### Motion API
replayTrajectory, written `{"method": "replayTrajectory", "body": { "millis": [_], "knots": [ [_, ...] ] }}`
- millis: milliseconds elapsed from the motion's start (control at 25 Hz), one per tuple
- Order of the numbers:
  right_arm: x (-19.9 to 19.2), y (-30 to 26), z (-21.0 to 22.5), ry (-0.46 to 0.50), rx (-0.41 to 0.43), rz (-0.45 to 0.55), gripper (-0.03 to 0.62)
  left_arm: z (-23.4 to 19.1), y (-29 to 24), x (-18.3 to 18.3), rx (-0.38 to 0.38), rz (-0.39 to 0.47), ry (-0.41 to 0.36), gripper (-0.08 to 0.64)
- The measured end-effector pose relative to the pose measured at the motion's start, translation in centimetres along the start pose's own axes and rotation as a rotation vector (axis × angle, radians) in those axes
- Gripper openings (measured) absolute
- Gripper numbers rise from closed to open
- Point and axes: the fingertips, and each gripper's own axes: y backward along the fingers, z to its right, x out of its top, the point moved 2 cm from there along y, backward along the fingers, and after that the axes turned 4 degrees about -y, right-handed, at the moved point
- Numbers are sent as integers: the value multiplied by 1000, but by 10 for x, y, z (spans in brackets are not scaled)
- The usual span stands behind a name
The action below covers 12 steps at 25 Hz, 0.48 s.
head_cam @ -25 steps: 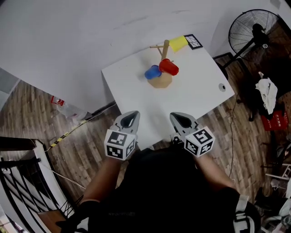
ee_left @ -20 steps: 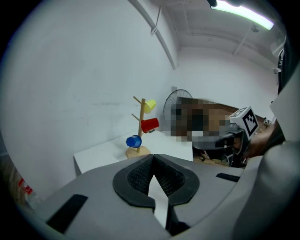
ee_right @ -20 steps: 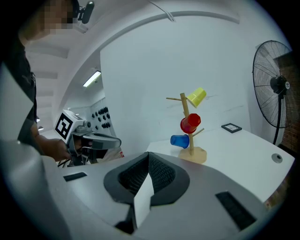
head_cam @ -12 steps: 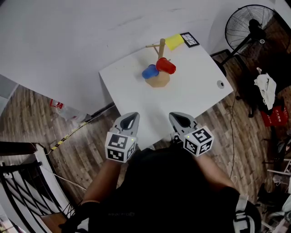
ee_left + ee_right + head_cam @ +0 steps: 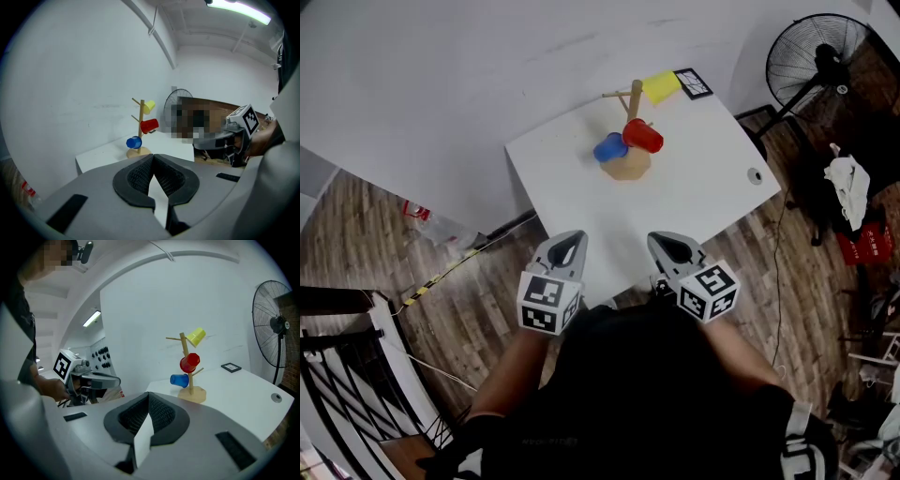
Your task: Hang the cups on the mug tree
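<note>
Both grippers sit at the near edge of the white table (image 5: 694, 202), close to the person's body, side by side but not touching. Left gripper (image 5: 567, 246): jaws clenched, tips together, nothing between them. Right gripper (image 5: 673, 248): same, closed and empty. The wooden mug tree (image 5: 628, 169) stands upright toward the far side of the table, well apart from both grippers. All three cups hang on it: yellow cup (image 5: 661, 87) on a top peg, red cup (image 5: 645, 137) on a middle peg, blue cup (image 5: 610, 148) lowest, just above the base. A framed marker card (image 5: 694, 82) lies at the far corner. A standing fan (image 5: 820, 61) is on the floor to the right of the table.
</note>
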Motion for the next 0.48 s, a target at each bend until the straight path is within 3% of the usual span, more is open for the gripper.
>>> {"method": "replayTrajectory", "body": {
  "millis": [480],
  "knots": [
    [2,1,4,-2,0,4,8,2,-5,5,-5,7,-3,17]
  ]
}}
